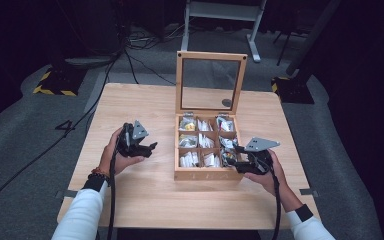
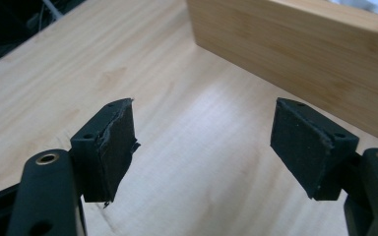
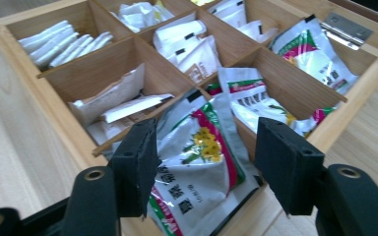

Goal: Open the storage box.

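Note:
A wooden box [image 1: 205, 175] with several compartments stands open at the middle of the table, its glass-paned lid [image 1: 210, 56] upright at the back. The compartments hold white and silver sachets. My right gripper [image 1: 236, 160] hovers at the box's front right corner. In the right gripper view its jaws [image 3: 206, 162] stand apart on either side of a silver sachet [image 3: 197, 187] printed with yellow flowers, and the pads are off it. My left gripper [image 1: 150, 147] is held left of the box. Its jaws [image 2: 204, 142] are open over bare wood, facing the box's side wall [image 2: 300, 44].
The light wooden table [image 1: 140, 110] has free room left of the box and in front of it. White sachets [image 3: 64, 42] fill the far compartments. Dark floor, cables and a metal frame's legs [image 1: 255, 45] lie beyond the table's far edge.

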`<move>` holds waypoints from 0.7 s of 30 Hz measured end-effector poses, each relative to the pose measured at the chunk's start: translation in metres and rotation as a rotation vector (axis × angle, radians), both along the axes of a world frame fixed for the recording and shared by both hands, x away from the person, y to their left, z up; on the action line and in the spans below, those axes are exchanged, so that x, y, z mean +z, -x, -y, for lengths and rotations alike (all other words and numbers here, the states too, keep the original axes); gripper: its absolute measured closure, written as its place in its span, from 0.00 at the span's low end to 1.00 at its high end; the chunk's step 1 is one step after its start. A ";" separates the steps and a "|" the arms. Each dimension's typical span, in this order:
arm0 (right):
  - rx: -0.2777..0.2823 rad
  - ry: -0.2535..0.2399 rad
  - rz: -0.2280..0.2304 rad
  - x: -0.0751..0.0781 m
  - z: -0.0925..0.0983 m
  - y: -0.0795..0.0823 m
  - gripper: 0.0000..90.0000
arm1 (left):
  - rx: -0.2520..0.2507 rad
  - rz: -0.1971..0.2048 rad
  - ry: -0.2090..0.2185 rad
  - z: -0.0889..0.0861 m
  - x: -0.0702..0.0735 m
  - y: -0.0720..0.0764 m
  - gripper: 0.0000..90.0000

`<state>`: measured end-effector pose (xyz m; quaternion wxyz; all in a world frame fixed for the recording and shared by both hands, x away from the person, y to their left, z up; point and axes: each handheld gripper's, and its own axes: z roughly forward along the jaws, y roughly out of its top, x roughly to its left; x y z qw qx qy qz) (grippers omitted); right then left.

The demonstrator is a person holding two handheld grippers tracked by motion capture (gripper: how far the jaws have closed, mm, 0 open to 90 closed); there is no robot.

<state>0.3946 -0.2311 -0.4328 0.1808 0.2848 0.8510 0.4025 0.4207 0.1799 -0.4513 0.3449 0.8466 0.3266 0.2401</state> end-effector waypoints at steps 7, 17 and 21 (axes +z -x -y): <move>-0.028 0.012 0.012 0.001 -0.002 -0.004 0.50 | -0.098 -0.052 -0.061 0.015 -0.018 0.028 0.28; -0.035 -0.018 0.004 0.001 -0.009 -0.010 0.52 | -0.143 -0.110 -0.041 0.018 -0.031 0.046 0.27; -0.040 0.004 0.009 0.001 -0.014 -0.010 0.53 | -0.149 -0.126 -0.063 0.018 -0.037 0.050 0.27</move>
